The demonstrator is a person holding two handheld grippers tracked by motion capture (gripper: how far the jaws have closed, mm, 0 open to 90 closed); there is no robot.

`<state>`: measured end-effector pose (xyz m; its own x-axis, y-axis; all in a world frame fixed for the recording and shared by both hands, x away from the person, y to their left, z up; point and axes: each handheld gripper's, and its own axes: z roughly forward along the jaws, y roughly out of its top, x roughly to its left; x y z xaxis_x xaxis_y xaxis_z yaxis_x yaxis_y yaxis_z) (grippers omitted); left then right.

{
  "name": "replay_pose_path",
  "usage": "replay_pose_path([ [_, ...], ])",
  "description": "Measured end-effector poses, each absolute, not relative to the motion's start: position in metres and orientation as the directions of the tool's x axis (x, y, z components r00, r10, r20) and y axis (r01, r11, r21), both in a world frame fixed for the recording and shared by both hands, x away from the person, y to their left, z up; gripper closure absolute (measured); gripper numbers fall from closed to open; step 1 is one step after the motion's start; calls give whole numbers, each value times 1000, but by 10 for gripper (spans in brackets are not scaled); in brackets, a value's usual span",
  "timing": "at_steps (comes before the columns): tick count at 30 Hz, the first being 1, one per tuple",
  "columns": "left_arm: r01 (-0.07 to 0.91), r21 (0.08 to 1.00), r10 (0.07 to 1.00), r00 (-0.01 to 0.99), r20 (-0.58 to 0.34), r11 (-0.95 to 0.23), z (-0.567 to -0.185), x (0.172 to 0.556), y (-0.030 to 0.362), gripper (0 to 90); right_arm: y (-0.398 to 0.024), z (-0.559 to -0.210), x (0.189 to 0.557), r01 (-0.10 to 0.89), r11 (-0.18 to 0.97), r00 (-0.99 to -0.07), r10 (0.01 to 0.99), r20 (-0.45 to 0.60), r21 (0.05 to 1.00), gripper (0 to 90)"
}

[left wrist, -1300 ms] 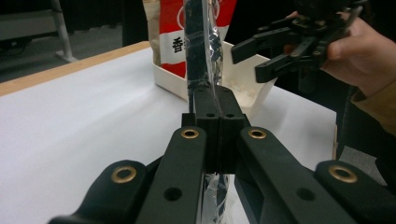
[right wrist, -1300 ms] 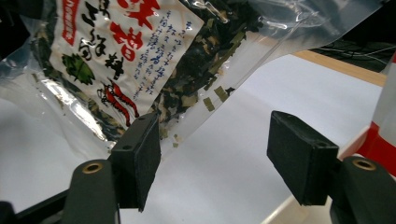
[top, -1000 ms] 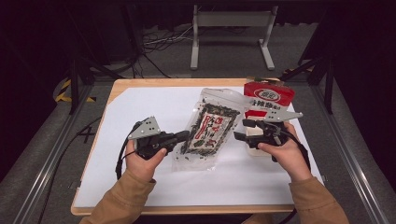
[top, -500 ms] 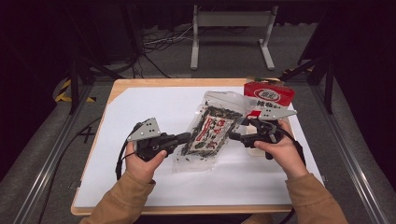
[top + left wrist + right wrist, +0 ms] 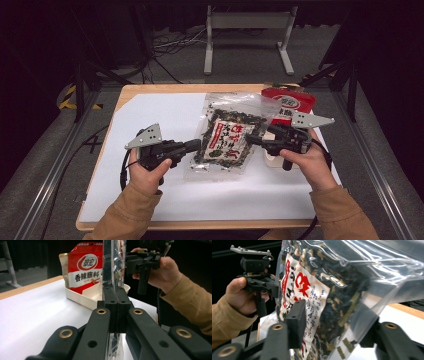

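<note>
Item: 1 clear seaweed bag (image 5: 227,140), light, limp, slippery and crushable, held above the white sheet (image 5: 150,120) mid-table; left gripper (image 5: 192,146) clamped on its side seam, right gripper (image 5: 254,139) just closing, jaws astride the opposite edge, not visibly pinching; best held by the seams.

Your clear plastic bag (image 5: 231,137) shows dark green-black dried flakes flecked with pale tan, and its white label (image 5: 227,139) carries red and dark lettering. Behind it you have a red pouch (image 5: 291,104) with a white round emblem and a white band printed with dark characters, standing in a cream tray (image 5: 83,295). You wear tan sleeves (image 5: 130,216) and hold black grippers, left (image 5: 196,146) and right (image 5: 251,139), with brass-coloured rivets and grey plates, above a white sheet (image 5: 165,117) on a light wooden table (image 5: 150,89).
</note>
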<state>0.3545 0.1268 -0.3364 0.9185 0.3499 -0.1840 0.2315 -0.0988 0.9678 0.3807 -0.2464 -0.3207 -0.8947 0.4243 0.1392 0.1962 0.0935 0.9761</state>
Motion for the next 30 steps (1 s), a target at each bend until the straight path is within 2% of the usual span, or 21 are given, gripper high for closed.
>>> replay_pose_path([
  [2,217,969,349,923,-164,-118,-337,354,122,900,-242,-319,378,213,124,-918,366,155,969,581],
  [4,211,968,368,918,-147,-139,-338,353,119,900,-233,-318,372,190,170,-942,308,130,967,641],
  [7,226,967,352,920,-172,-118,-339,355,122,899,-227,-312,365,130,204,-952,298,65,970,668],
  [11,200,972,365,920,-142,-125,-336,353,120,880,-228,-304,363,105,232,-956,291,34,967,688],
  [13,197,973,375,916,-139,-122,-336,354,119,854,-230,-300,362,97,235,-958,285,27,967,705],
  [15,200,971,383,914,-136,-131,-336,355,120,754,-233,-294,361,94,238,-961,276,25,967,731],
  [19,220,965,393,907,-149,-141,-336,357,123,622,-243,-285,361,84,242,-953,302,7,967,732],
  [22,222,961,410,901,-139,-164,-335,358,130,561,-255,-273,361,66,258,-943,332,-24,964,732],
  [26,231,953,438,890,-126,-195,-338,360,140,509,-273,-255,361,50,287,-925,374,-64,957,732],
  [30,250,948,454,880,-136,-200,-342,361,148,506,-289,-241,360,40,310,-907,411,-96,950,732],
])
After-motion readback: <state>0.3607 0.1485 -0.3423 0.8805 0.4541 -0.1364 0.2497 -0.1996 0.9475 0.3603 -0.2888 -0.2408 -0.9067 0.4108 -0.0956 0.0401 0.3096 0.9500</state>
